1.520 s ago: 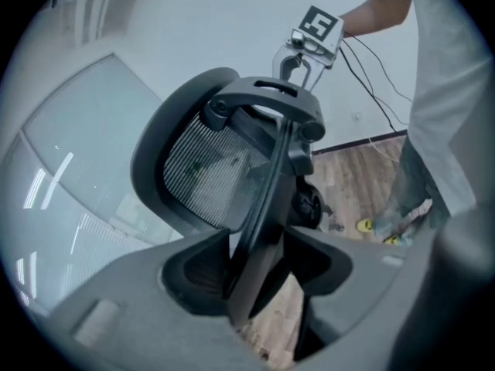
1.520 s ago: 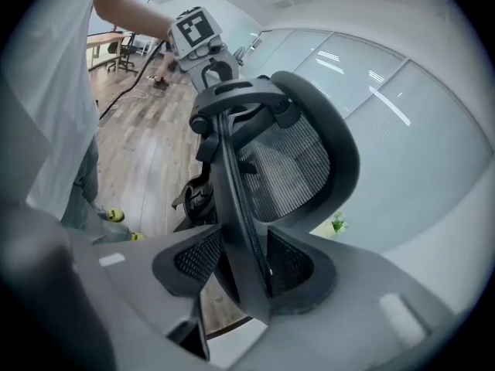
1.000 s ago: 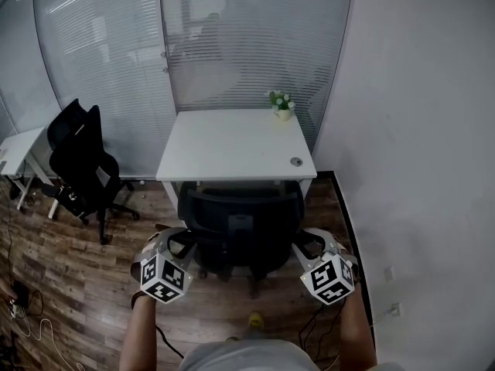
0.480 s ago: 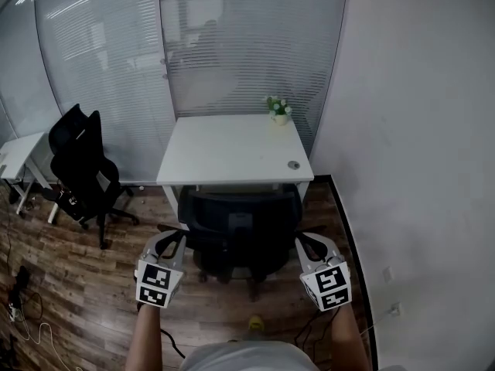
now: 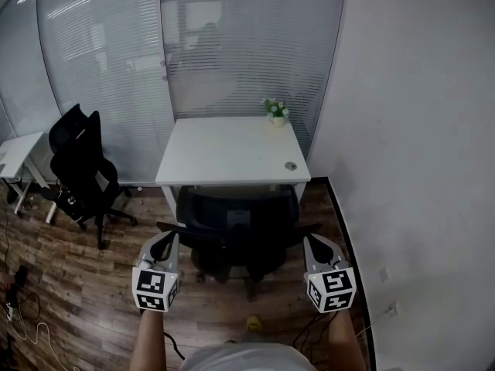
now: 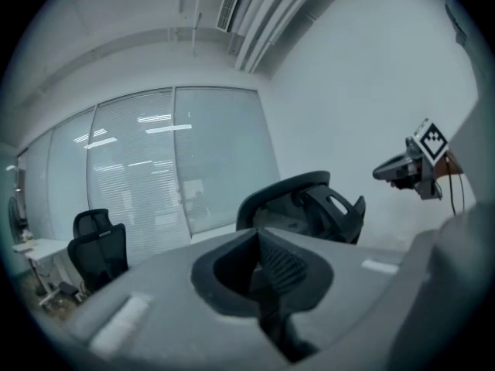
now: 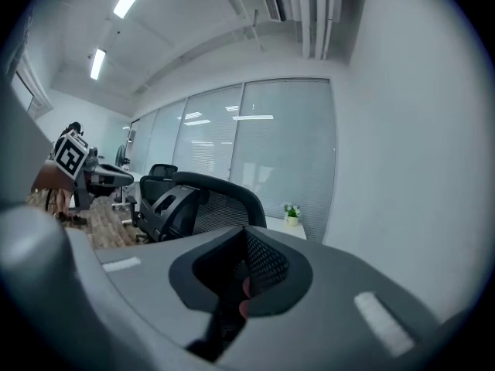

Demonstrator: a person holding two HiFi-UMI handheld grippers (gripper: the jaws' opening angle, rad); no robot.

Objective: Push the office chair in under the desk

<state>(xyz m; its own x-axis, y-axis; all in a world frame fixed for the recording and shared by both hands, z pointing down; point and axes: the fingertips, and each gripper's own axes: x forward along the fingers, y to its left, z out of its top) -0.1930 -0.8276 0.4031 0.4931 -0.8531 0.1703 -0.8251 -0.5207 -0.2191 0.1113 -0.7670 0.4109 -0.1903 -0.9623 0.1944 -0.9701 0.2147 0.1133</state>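
In the head view the black office chair (image 5: 238,226) stands with its seat under the front edge of the white desk (image 5: 228,149), backrest toward me. My left gripper (image 5: 168,241) hangs shut just outside the chair's left armrest, nothing between its jaws. On the other side my right gripper (image 5: 314,241) is shut and empty too, close to the right armrest. Whether either tip touches an armrest is unclear. The left gripper view looks past the shut left gripper (image 6: 258,232) to the chair's back (image 6: 298,203). The right gripper view shows the shut right gripper (image 7: 246,231) and the chair (image 7: 205,199) beyond.
A small potted plant (image 5: 276,110) and a round grommet (image 5: 291,165) are on the desk. A second black chair (image 5: 81,165) and a small white table (image 5: 19,149) stand at the left. A white wall (image 5: 418,168) runs close on the right; glass partitions stand behind. Cables (image 5: 23,315) lie on the wood floor.
Both grippers' jaws have gone from open to shut and have drawn back a little from the chair's armrests. The chair stays at the desk.
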